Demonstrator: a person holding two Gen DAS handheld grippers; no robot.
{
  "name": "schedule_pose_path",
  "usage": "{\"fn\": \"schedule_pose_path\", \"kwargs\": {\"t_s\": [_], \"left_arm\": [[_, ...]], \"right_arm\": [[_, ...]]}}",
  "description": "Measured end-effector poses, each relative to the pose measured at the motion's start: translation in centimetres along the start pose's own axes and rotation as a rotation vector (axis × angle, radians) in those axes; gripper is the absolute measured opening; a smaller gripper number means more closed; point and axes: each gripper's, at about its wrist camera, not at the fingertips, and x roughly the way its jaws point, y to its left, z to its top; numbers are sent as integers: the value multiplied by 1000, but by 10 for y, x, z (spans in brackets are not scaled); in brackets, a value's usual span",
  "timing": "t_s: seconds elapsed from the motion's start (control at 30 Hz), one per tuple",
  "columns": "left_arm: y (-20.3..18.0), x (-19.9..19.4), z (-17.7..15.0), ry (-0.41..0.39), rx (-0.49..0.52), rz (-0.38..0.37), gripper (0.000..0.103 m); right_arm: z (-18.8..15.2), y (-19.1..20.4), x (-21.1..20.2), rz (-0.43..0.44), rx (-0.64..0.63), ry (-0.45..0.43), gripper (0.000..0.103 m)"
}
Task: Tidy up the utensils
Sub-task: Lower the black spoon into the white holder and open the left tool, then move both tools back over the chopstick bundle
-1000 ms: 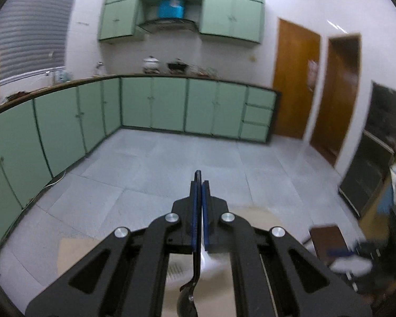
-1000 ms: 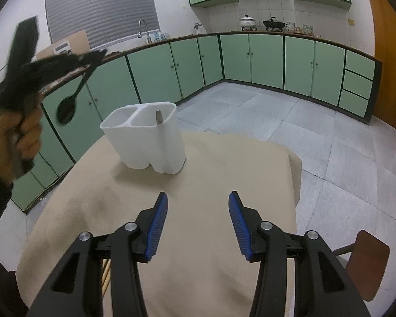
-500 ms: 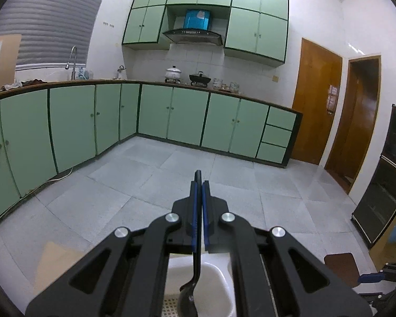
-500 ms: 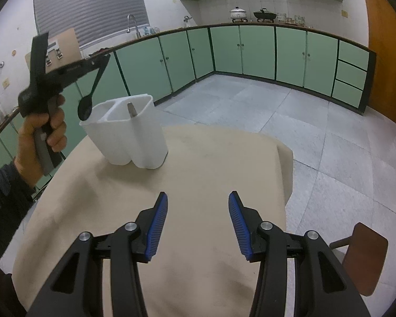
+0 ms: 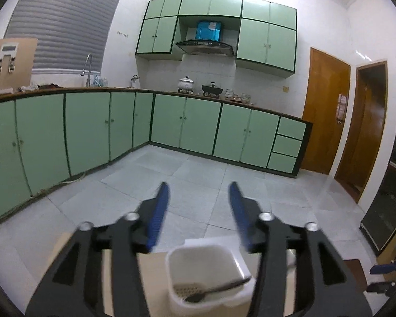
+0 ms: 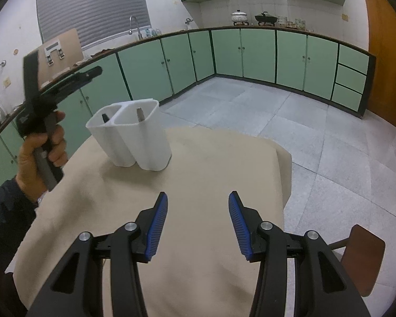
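A white two-compartment utensil holder (image 6: 134,137) stands on the beige-covered table (image 6: 211,169). A black spoon (image 5: 219,289) lies inside it, and its handle tip (image 6: 104,117) shows in the left compartment. A metal utensil handle (image 6: 140,113) sticks up in the right compartment. My left gripper (image 5: 198,187) hangs just above the holder (image 5: 169,264); its jaws are opening and nothing is between them. A hand holds that same left gripper (image 6: 92,72) to the left of the holder. My right gripper (image 6: 198,196) stands open over the near part of the table, holding nothing.
A person's hand and dark sleeve (image 6: 42,148) reach in at the left. A brown stool (image 6: 364,251) stands past the table's right edge. Green cabinets (image 6: 250,52) line the walls around a grey tiled floor (image 6: 330,137).
The left gripper sank toward the holder and opened, letting go of the black spoon, which now lies in the holder. The right gripper has not moved.
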Motion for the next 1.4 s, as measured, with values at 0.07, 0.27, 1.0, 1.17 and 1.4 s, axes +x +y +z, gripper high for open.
{"fn": "schedule_pose_path", "kwargs": {"t_s": [0.07, 0.27, 1.0, 1.17, 1.4], "left_arm": [[2, -23, 4, -14, 17, 28, 79], [1, -117, -8, 64, 44, 20, 92], [-61, -398, -244, 387, 41, 24, 97], [-58, -393, -277, 441, 63, 37, 97], [-43, -380, -284, 485, 11, 45, 97]], "right_arm": [[0, 3, -8, -2, -5, -15, 48], [-1, 22, -53, -40, -36, -92, 61], [-252, 149, -133, -55, -131, 16, 92], [-276, 160, -108, -30, -181, 71, 82], [-268, 174, -87, -9, -221, 44, 75]]}}
